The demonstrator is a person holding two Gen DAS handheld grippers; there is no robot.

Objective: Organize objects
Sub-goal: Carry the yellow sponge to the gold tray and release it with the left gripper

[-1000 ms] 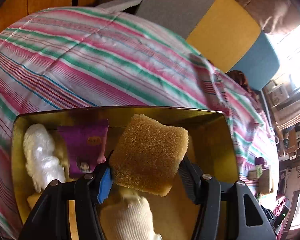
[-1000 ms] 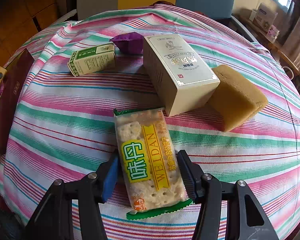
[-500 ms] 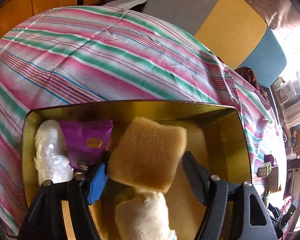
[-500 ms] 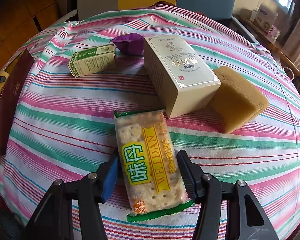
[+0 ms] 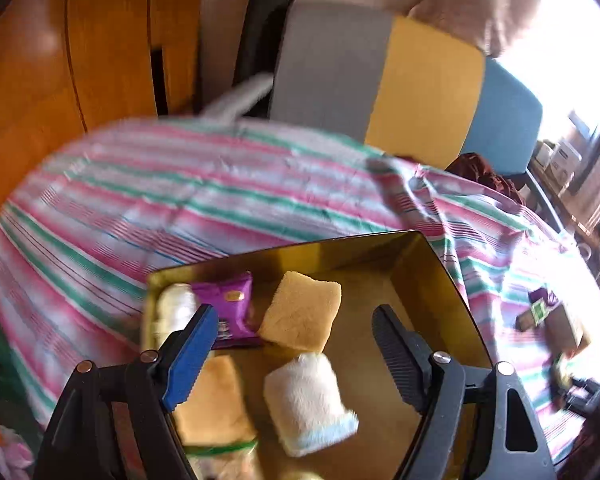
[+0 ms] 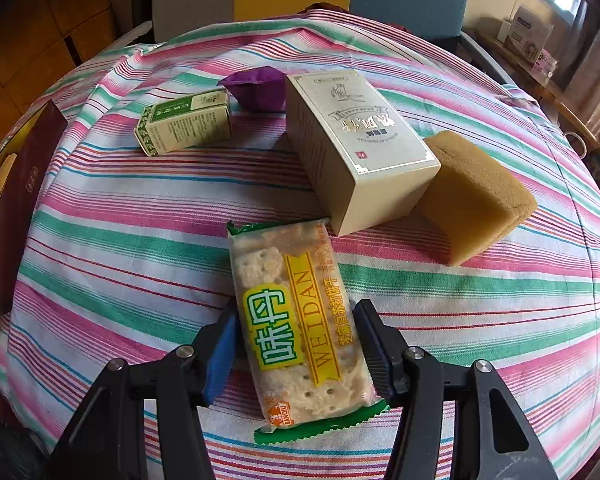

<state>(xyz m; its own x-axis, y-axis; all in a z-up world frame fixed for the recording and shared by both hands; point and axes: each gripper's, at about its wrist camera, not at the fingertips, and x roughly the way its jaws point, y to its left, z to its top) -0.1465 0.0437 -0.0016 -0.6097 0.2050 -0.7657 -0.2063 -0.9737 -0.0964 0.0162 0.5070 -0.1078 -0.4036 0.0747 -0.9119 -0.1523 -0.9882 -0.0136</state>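
a: left gripper (image 5: 288, 332)?
b: jaws just opened wide, empty; sponge (image 5: 300, 312) lies in the tray (image 5: 440, 280), near its far wall.
a: right gripper (image 6: 296, 344)?
b: clamped on cracker pack (image 6: 300, 328), near the table's (image 6: 100, 240) front edge.

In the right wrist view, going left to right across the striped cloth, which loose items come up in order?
Green-and-white carton → purple packet → cracker pack, between the right gripper's jaws → cream box → tan sponge.
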